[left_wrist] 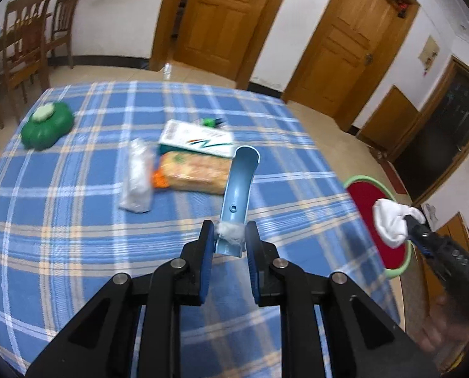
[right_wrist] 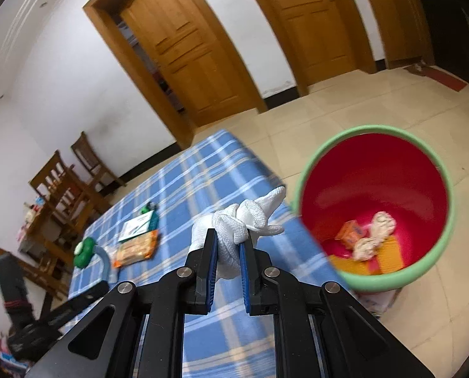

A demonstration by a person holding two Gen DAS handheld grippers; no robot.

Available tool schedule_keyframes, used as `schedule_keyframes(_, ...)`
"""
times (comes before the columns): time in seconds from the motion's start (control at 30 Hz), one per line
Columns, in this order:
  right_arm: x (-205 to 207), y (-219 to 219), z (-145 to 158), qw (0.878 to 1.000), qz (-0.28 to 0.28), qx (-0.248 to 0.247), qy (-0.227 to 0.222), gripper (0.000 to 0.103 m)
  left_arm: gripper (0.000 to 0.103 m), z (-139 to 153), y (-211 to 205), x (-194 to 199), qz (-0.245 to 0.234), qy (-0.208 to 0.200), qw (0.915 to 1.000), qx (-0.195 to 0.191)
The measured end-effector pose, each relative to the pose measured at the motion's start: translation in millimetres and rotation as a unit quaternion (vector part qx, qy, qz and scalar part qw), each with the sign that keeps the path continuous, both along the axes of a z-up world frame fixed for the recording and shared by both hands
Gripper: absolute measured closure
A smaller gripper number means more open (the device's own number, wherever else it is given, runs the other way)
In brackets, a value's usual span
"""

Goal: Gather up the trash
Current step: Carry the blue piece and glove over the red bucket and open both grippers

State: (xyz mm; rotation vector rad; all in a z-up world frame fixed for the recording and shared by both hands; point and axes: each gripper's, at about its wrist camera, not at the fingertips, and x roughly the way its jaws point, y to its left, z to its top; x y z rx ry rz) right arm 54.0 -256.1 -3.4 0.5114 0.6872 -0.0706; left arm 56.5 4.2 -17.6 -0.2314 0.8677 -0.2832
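My left gripper (left_wrist: 229, 236) is shut on a curved light-blue plastic piece (left_wrist: 239, 179) with a white tuft at the grip, held over the blue plaid table (left_wrist: 77, 220). My right gripper (right_wrist: 228, 242) is shut on a white knotted glove (right_wrist: 243, 220), above the table's right edge, left of the red bin with a green rim (right_wrist: 373, 170). In the left wrist view the glove (left_wrist: 388, 220) hangs in front of the bin (left_wrist: 365, 193). The bin holds orange packets (right_wrist: 349, 231) and crumpled paper (right_wrist: 374, 236).
On the table lie a clear plastic wrapper (left_wrist: 136, 176), an orange snack bag (left_wrist: 196, 173), a white-green box (left_wrist: 196, 138), a green flower-shaped object (left_wrist: 47, 126) and a small green item (left_wrist: 210, 122). Wooden chairs (left_wrist: 29, 47) stand far left, wooden doors (left_wrist: 221, 15) behind.
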Motion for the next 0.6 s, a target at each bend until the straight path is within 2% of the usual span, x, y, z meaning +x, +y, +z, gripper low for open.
schedule_keyframes(0.33, -6.2, -46.7, -8.9, 0.998, -0.064, -0.017, 0.023, 0.088, 0.084, 26.0, -65.4, 5.2, -0.081, -0.007, 0.9966, -0.009)
schedule_keyframes(0.6, -2.2, -80.5, -23.9, 0.993, -0.095, -0.042, 0.057, 0.087, 0.084, 23.4, -125.8, 23.4, -0.142, 0.006, 0.9899, -0.003)
